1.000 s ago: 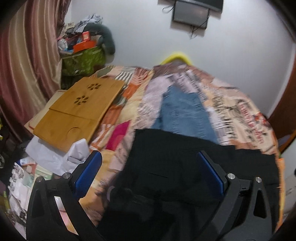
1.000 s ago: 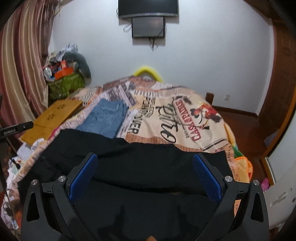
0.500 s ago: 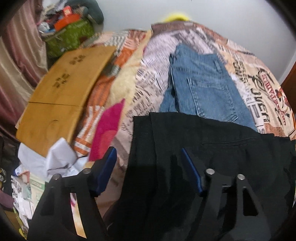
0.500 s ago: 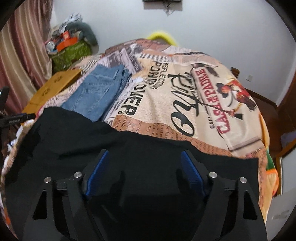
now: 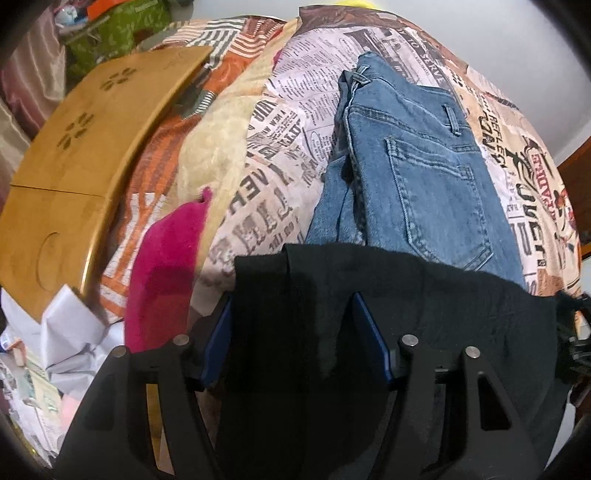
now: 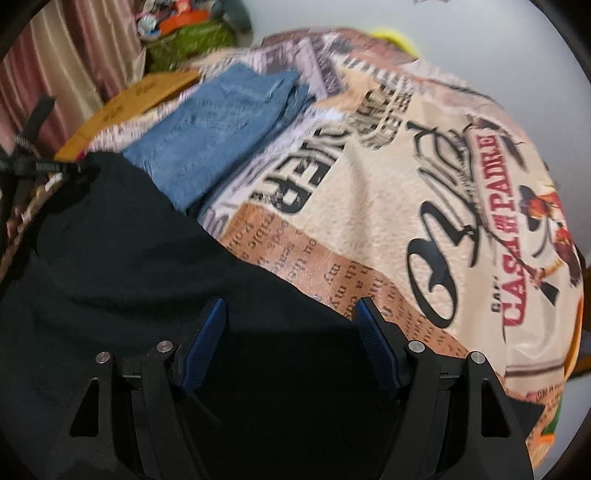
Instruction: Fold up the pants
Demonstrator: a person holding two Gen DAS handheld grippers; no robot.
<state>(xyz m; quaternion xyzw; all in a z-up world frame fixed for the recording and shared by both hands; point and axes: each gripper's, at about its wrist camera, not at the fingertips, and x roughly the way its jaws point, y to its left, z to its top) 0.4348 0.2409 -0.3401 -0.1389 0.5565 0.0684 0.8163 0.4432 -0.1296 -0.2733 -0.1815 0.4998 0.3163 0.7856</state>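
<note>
1. Black pants lie spread across the near edge of a bed, on a printed bedspread with newspaper-style lettering. In the right wrist view the same pants fill the lower left of the frame, their far edge running diagonally across the bedspread.
2. Left gripper: the two blue-padded fingers stand apart, with a stretch of black cloth lying in the gap between them. The left pad sits at the pants' outer edge; the right pad is partly sunk into the fabric. Nothing is clamped.
3. Right gripper: jaws apart, both blue pads over the black cloth near its far edge. No pinch on the fabric is visible.
4. Folded blue jeans lie on the bedspread just beyond the black pants; the black cloth overlaps their near end. The right wrist view shows the jeans blurred.
5. A wooden lap tray rests at the bed's left side, with a magenta cloth beside it and crumpled white paper below it.
6. A green bag stands past the tray, near the wall.
</note>
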